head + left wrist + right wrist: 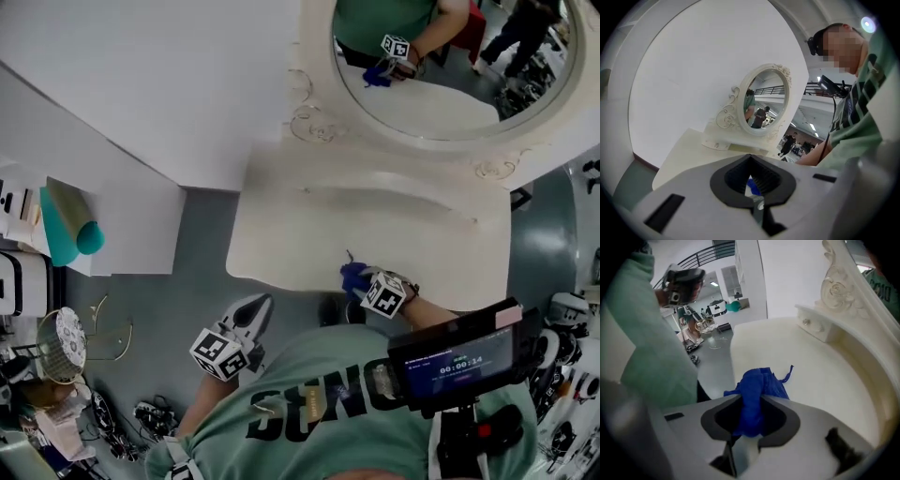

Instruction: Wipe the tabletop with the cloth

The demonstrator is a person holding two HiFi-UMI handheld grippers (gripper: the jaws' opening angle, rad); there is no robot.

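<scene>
Left gripper [262,305] fingers closed empty off-table, right gripper [357,281] clenching cloth [761,380] at tabletop [375,225] near edge.

Head view: dim, flat, even light; shadows soft, no glare. 2 gripper views: heavy fisheye bending, dark vignette at corners. Left gripper view: white wall [693,70] bright, ceiling light [868,23] flares far right. Right gripper view: cloth [759,394] sharp, far room soft.
</scene>
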